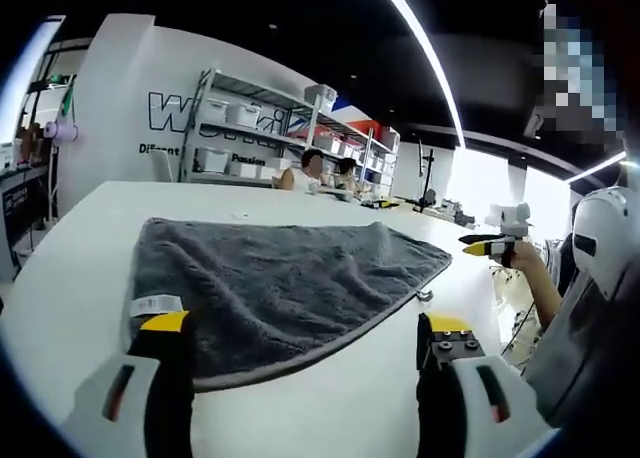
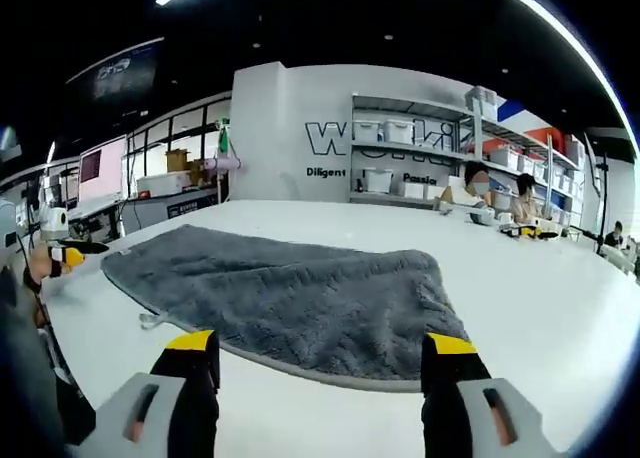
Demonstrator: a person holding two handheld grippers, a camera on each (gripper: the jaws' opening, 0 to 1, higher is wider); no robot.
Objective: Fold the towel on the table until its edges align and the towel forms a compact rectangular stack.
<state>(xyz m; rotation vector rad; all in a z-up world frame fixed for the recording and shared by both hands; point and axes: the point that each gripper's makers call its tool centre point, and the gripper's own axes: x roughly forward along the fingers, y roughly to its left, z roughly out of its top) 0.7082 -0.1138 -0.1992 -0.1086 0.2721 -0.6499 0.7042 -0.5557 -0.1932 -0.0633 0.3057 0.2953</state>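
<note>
One grey towel lies spread flat on the white tabletop, one white label at its near left corner. Left gripper and right gripper: fingers spread apart, holding nothing, near the towel's near edge. Two people sit far behind.

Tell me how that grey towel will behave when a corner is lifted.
The grey towel will probably drape limply: it lies flat with soft ripples. Its thick pile suggests it grips the white table rather than sliding. The care label and hanging loop may flop loose.
</note>
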